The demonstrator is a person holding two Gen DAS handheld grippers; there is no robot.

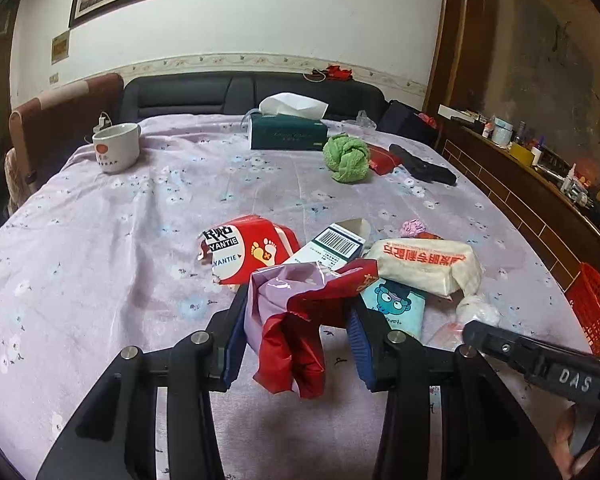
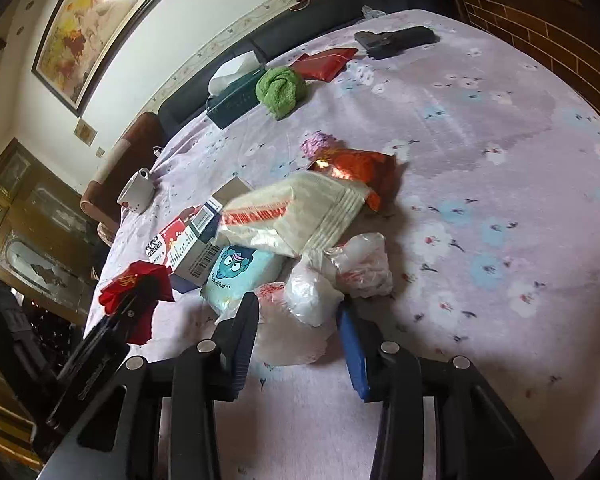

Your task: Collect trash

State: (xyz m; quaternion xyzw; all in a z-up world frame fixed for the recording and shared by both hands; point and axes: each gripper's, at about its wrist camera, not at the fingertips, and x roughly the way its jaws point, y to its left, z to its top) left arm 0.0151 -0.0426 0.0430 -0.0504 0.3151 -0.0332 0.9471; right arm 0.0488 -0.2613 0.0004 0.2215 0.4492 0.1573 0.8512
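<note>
A crumpled red and lilac wrapper [image 1: 296, 320] hangs between the blue pads of my left gripper [image 1: 300, 320], which is shut on it just above the floral tablecloth [image 1: 100, 280]. In the right wrist view that gripper [image 2: 132, 300] shows at the left with the red wrapper [image 2: 136, 280]. My right gripper [image 2: 298, 312] has its pads against both sides of a crumpled clear plastic bag [image 2: 312, 300] lying on the cloth. Beyond lie a white packet with red lettering [image 2: 300, 212], a light-blue cartoon packet [image 2: 240, 276], a barcode box [image 1: 332, 244], a red YANTIE packet [image 1: 240, 248] and a red foil wrapper [image 2: 360, 168].
Farther back on the table stand a white mug [image 1: 116, 146], a green tissue box [image 1: 288, 132], a green cloth ball [image 1: 346, 158], a red pouch [image 1: 384, 158] and a black pistol-shaped object [image 1: 424, 168]. A red basket [image 1: 590, 308] sits off the right edge. A dark sofa [image 1: 220, 92] lines the wall.
</note>
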